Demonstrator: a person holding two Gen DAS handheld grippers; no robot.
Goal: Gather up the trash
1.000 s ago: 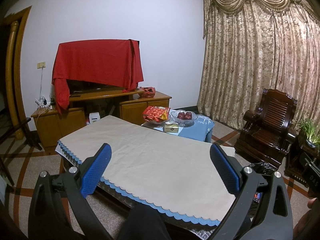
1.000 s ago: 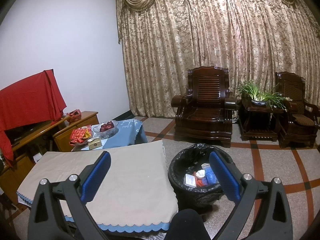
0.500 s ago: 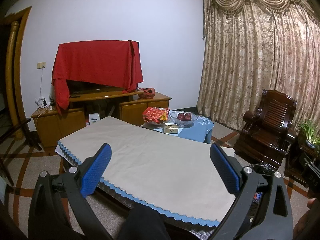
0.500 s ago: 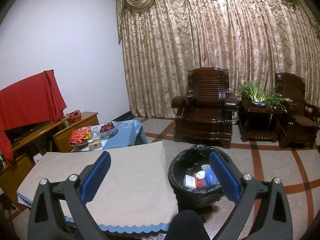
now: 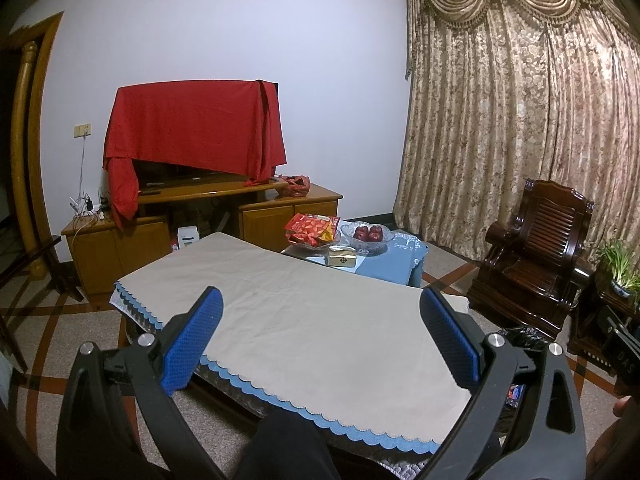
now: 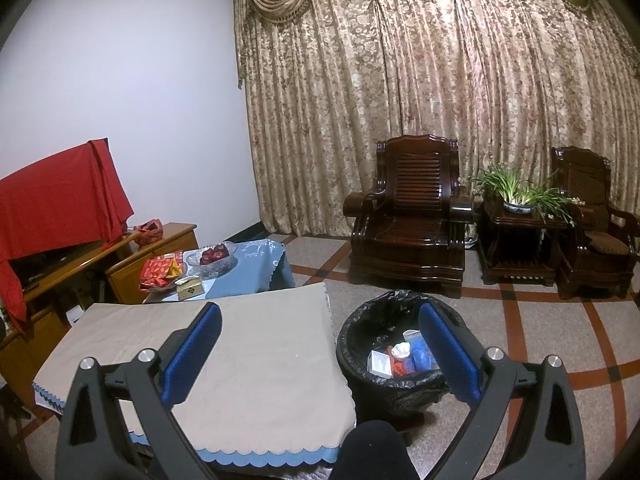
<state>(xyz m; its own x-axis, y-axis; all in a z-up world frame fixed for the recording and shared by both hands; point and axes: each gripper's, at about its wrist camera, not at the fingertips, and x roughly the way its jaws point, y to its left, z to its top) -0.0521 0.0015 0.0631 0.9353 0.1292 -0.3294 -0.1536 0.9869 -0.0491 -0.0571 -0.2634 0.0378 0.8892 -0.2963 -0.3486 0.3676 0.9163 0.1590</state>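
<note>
A bin lined with a black bag [image 6: 360, 332] stands on the floor right of the table and holds a white box [image 6: 380, 362], crumpled paper and blue and red scraps. Only a sliver of the bin [image 5: 524, 336] shows in the left wrist view. My right gripper [image 6: 320, 344] is open and empty, held above the table's right edge and the bin. My left gripper [image 5: 320, 328] is open and empty, held above the near edge of the table's beige cloth [image 5: 312, 320]. I see nothing lying on the cloth.
A low blue-covered table [image 5: 400, 258] behind holds red snack packets [image 5: 310, 228], a glass bowl of apples [image 5: 370, 236] and a small box [image 5: 342, 258]. A TV under a red cloth [image 5: 192, 128] stands on a wooden cabinet. Dark wooden armchairs [image 6: 412, 216] and a potted plant [image 6: 516, 192] stand at the right.
Both views have tilted slightly, so the scene sits a little lower in frame. Both grippers stay open and empty.
</note>
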